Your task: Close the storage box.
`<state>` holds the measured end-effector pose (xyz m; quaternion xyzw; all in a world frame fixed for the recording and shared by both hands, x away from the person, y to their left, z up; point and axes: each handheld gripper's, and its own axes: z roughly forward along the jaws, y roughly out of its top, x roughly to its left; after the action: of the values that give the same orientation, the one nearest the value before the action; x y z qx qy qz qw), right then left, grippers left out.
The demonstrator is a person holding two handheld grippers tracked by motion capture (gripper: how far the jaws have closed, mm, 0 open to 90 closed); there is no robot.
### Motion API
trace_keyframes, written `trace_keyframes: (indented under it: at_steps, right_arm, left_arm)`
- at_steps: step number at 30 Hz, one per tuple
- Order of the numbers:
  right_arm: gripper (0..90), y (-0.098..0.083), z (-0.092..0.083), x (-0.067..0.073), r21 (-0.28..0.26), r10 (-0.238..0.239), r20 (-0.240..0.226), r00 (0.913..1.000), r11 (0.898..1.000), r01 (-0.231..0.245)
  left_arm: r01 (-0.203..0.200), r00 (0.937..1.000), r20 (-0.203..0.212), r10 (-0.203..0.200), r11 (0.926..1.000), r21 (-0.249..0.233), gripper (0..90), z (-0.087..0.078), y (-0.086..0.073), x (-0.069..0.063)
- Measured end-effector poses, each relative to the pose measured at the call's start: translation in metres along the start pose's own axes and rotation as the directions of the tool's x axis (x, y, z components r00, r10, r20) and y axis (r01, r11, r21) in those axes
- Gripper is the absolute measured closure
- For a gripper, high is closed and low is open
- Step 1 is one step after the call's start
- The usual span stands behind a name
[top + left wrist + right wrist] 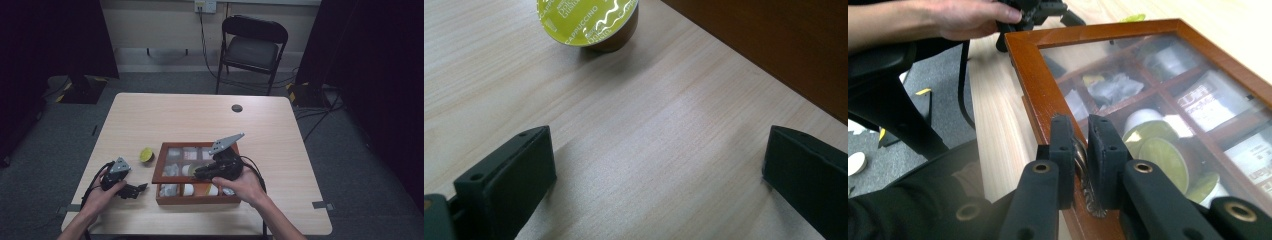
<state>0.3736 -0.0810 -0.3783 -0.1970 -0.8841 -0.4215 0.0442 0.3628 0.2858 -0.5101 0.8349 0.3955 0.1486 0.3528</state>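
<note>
Pale wooden counter (150,115), dim room. Right claw (1082,150) pinched on the metal clasp (1087,187) of the wooden box's glass lid (1128,75), half raised. Lift slowly along the hinge arc. Left claw (659,165) wide, empty, near the green capsule (586,20).

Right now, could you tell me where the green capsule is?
In the high view the green capsule sits on the table, just left of the wooden box, ahead of the left tool.
</note>
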Motion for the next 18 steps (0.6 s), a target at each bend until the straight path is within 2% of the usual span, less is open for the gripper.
trace_keyframes:
  at_steps: [18]
  right_arm:
    - [81.7,-0.012,0.010,0.002,0.033,0.000,-0.005,1.0000,0.999,0.000]
  left_arm:
    - [-0.002,1.0000,0.003,0.002,1.0000,-0.001,0.0,0.000,0.000,0.000]
